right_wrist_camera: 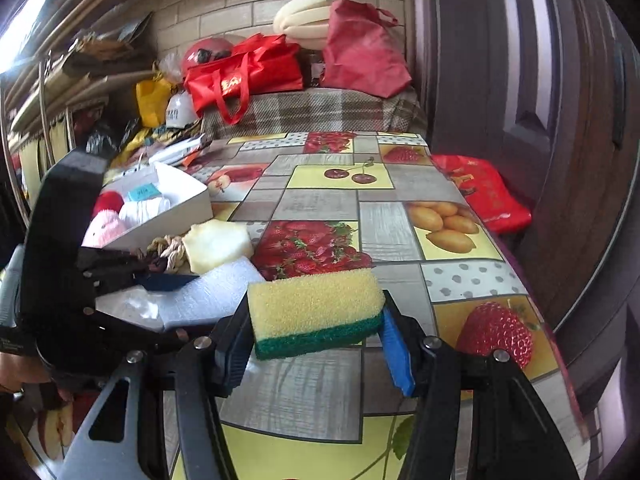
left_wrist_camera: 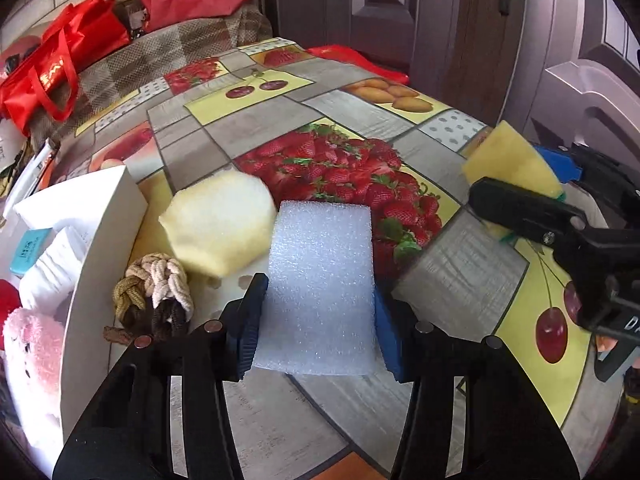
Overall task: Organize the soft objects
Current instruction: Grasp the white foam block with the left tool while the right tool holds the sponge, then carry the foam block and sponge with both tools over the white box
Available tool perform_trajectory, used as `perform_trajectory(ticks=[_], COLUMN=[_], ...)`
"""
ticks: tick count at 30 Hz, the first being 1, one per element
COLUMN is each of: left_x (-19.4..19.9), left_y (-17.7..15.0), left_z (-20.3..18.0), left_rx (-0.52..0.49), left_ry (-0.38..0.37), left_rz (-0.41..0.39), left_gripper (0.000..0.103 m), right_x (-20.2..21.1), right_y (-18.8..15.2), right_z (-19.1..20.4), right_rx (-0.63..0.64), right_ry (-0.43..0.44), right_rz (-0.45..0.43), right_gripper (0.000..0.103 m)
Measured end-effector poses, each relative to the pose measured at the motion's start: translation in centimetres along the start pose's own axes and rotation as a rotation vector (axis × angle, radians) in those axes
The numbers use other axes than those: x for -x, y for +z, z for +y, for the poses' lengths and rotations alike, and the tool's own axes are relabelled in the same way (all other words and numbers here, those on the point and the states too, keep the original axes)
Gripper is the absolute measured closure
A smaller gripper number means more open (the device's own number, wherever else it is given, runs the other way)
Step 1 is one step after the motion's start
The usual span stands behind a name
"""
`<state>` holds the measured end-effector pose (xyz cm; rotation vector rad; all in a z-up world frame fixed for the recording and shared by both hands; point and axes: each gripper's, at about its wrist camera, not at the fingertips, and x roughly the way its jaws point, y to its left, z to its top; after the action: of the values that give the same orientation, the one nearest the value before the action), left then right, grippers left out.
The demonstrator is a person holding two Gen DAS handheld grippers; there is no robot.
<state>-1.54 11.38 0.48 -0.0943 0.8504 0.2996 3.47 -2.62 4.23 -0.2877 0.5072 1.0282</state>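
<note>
White cardboard box (left_wrist_camera: 100,240) at 9 o'clock from the left gripper, its open top holding a pink plush toy (left_wrist_camera: 30,344) and white folded cloth (left_wrist_camera: 52,268). Already part-filled; judged to be the collecting bin.

Braided rope knot (left_wrist_camera: 156,288) on the table (left_wrist_camera: 280,412) just beside the box wall, at about 10 o'clock from the left gripper. Pale yellow foam piece (left_wrist_camera: 220,224) beyond it at 11 o'clock, touching or nearly touching the white foam's far left corner.

Left gripper (left_wrist_camera: 316,320): clamped on the white foam block (left_wrist_camera: 320,288), a pad against each long side. The block's long axis runs straight ahead toward 12 o'clock, in line with the fingers, so it sticks out well past the tips. The near end seems to rest on the table; cannot tell if the block is lifted.

Key relation: the box lies hard left of this block, so the carry is a sideways swing toward 9 o'clock, with the knot and the box wall in the path. Left hand is the nearer one to the box.

Right gripper (right_wrist_camera: 316,344): clamped on the yellow-and-green sponge (right_wrist_camera: 316,312), long axis crosswise between the fingers, green scouring face down. It sits at 3 o'clock from the left gripper, well apart from the box. Judged to go second, or to cross over the left hand.
</note>
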Motion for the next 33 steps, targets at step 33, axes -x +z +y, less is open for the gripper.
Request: perform_trajectory(ticks=[33], left_x=[14.6], left_y=[-10.1], left_z=[6.8], left_rx=[0.123], left_ry=[0.232], left_rz=[-0.485], left_gripper=[0.053], right_x=[1.3], right_y=[0.8], right_z=[8.2], right_rx=[-0.017], right_ry=[0.026], right_rz=[-0.163], right_gripper=[0.045])
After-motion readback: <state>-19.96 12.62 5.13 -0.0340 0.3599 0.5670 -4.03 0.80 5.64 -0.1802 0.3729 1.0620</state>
